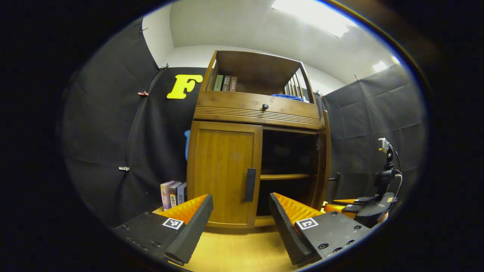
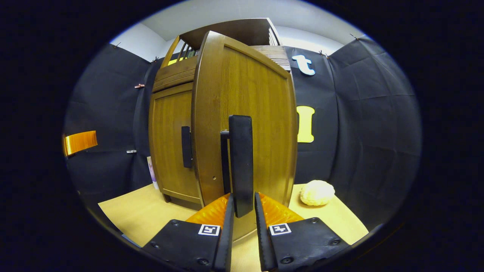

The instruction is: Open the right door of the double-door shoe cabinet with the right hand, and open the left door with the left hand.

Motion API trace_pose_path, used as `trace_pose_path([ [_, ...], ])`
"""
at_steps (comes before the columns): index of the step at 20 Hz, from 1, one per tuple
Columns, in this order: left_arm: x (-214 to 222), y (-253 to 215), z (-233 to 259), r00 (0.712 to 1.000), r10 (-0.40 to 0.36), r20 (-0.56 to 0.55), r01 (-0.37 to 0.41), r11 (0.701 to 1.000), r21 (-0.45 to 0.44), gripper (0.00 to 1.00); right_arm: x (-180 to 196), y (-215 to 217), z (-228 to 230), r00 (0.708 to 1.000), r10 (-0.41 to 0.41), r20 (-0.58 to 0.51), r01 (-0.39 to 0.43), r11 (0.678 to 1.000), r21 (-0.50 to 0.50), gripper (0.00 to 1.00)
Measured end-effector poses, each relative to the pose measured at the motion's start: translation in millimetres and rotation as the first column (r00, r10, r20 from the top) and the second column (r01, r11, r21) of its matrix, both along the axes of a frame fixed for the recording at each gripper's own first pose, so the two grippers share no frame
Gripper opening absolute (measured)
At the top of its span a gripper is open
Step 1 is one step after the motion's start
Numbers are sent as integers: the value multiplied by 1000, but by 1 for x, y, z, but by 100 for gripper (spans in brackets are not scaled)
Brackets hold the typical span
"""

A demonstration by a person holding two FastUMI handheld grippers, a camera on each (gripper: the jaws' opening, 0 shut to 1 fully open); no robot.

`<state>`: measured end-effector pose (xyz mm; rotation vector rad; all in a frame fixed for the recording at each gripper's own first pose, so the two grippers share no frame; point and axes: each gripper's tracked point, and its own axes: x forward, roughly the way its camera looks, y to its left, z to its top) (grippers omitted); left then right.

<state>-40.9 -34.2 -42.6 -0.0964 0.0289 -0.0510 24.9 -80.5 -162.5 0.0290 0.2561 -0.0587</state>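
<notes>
Right gripper (image 2: 242, 211) clamped on right door handle (image 2: 241, 162), door swung open. Left gripper (image 1: 240, 215) spread wide, empty, facing the left door handle (image 1: 250, 184). Rigid hinged wood, probably light; grab the slim vertical bar.

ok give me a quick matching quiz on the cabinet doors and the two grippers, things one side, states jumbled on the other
Things:
1. right door
2. left door
3. left gripper
4. right gripper

States:
A. closed
B. swung open
C. clamped on the right door's handle
D. fingers spread, holding nothing

Pairs: 1-B, 2-A, 3-D, 4-C
</notes>
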Motion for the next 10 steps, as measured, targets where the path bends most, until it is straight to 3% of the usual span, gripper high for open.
trace_pose_path([
  [3,0,-14,0,999,-43,7,44,999,-5,88,-2,-6,3,999,-40,3,40,999,-5,28],
  [5,2,-23,1,997,-72,18,72,997,-16,92,-5,-11,9,998,-67,3,67,998,-10,28],
  [7,6,-35,0,994,-105,23,105,994,-28,92,-10,-20,5,996,-89,-2,89,996,-10,38],
  [10,13,-53,-4,989,-143,25,144,989,-43,88,-19,-33,9,995,-103,-9,103,995,-9,33],
])
